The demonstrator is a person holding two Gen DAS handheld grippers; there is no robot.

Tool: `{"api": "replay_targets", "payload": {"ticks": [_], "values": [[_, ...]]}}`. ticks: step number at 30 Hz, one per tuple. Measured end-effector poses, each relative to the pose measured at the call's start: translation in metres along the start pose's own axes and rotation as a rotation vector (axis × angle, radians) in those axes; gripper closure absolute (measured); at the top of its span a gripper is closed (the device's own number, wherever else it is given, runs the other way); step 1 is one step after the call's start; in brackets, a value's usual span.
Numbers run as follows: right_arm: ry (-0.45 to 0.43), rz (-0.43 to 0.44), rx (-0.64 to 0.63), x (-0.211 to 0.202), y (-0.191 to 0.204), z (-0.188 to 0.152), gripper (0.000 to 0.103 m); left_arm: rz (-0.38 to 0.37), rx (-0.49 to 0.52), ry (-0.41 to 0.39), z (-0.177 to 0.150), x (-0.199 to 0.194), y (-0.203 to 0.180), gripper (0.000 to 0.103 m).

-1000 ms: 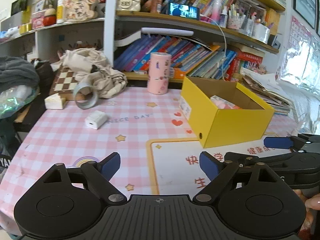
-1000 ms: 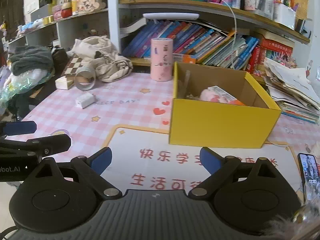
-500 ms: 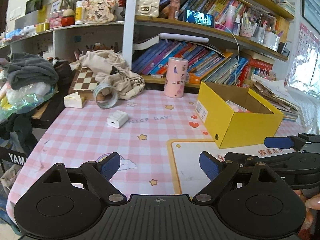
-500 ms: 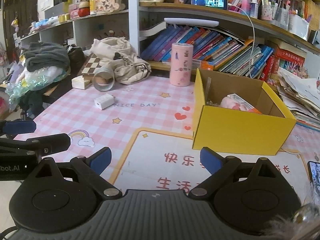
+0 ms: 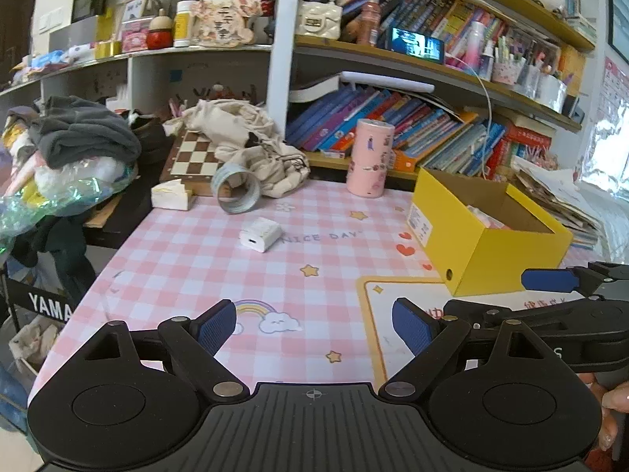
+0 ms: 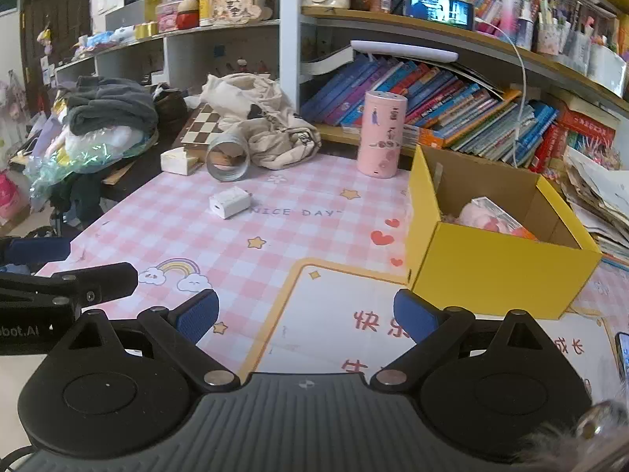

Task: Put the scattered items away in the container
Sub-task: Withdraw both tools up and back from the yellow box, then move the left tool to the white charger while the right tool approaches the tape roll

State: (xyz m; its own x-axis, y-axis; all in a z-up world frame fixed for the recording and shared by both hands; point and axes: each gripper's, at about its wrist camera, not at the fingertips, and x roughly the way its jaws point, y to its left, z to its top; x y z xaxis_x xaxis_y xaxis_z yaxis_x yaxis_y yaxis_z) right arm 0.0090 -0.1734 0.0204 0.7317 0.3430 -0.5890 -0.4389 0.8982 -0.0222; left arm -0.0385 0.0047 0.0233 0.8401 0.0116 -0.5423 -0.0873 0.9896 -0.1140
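A yellow cardboard box (image 5: 507, 253) (image 6: 499, 263) stands open on the right of the pink checked table, with a pink packet (image 6: 491, 216) inside. A white charger block (image 5: 261, 234) (image 6: 230, 202) lies mid-table on the left. A grey tape roll (image 5: 236, 188) (image 6: 228, 157) and a small white box (image 5: 171, 195) (image 6: 179, 161) lie farther back. A pink cylinder (image 5: 369, 157) (image 6: 383, 133) stands behind the yellow box. My left gripper (image 5: 314, 326) and right gripper (image 6: 306, 314) are both open and empty, low over the table's front edge, well short of the charger.
A chessboard (image 5: 194, 157) and a beige cloth bag (image 5: 255, 145) sit at the back left. Bookshelves run along the back. A clothes pile (image 5: 74, 137) lies beyond the table's left edge. A phone (image 6: 622, 354) lies at the front right. Stacked papers (image 6: 597, 196) lie right of the box.
Both grippers have pulled back and up from the table, so the box and charger look farther away. Both stay open and empty.
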Motion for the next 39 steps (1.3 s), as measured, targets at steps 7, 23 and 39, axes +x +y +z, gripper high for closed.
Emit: {"api": "replay_targets", "payload": {"ticks": [7, 23, 39], "values": [[0.01, 0.009, -0.032, 0.007, 0.007, 0.008, 0.006, 0.01, -0.037, -0.003, 0.001, 0.003, 0.009, 0.014], [0.041, 0.077, -0.079, 0.061, 0.005, 0.036, 0.006, 0.076, -0.097, 0.016, 0.016, 0.041, 0.024, 0.014], [0.096, 0.124, -0.098, 0.133, -0.003, 0.066, 0.007, 0.155, -0.121, 0.085, 0.031, 0.097, 0.047, 0.014]]}}
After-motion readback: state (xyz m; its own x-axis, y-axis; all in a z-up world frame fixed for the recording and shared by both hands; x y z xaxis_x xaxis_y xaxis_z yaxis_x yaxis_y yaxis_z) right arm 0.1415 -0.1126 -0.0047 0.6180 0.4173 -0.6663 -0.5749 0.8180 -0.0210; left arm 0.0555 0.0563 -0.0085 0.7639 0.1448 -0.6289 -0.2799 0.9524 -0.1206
